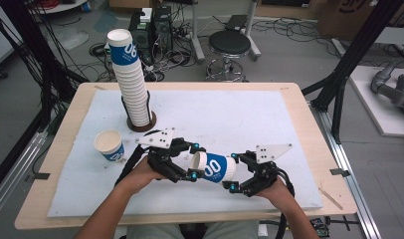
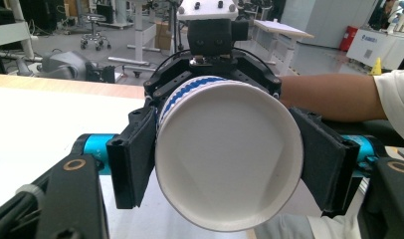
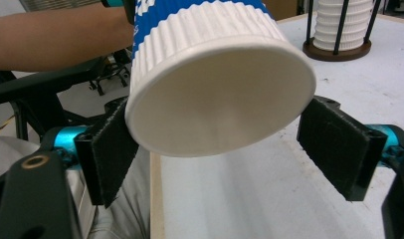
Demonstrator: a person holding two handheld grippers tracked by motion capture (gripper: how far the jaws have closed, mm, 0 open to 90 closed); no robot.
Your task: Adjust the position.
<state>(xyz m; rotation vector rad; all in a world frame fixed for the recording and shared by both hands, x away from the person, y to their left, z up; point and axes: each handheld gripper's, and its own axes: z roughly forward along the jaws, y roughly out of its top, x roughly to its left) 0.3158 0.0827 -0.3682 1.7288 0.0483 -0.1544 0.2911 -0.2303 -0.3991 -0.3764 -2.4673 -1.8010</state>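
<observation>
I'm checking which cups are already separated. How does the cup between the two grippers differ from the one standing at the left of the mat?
The held cup lies on its side off the mat, the left gripper at its rim end; the loose cup stands upright, mouth up, on the mat. The held cup is touched by a gripper; the loose cup stands alone. Both are white with a blue band.

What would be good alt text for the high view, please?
Two hand-held grippers meet over a white mat: the left gripper grips the rim end of a blue-and-white paper cup lying sideways, the right gripper open at its base. A tall cup stack and a single cup stand behind.
</observation>
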